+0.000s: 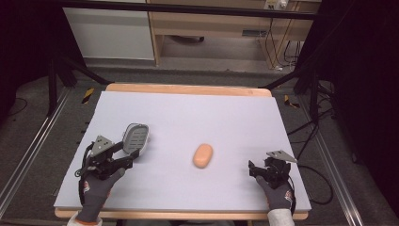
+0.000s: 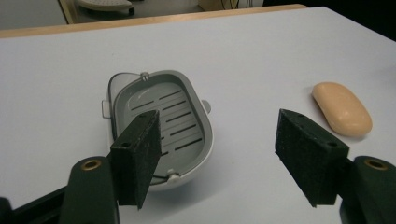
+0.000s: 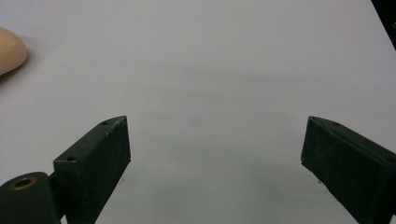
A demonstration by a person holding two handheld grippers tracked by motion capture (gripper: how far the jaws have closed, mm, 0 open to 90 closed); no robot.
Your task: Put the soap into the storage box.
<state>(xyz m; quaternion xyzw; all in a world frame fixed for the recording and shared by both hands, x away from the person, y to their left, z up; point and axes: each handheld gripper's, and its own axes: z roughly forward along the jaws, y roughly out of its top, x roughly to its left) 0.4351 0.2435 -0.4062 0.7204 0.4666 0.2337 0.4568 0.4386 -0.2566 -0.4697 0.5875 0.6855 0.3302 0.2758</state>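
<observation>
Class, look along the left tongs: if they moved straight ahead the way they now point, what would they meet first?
Probably the grey soap dish: the open left tongs point just past its near right edge. The soap bar lies off to the right, apart. Depth is hard to judge.

Grey slotted soap dish (image 2: 161, 123) lying open, peach oval soap (image 2: 342, 108) near
</observation>
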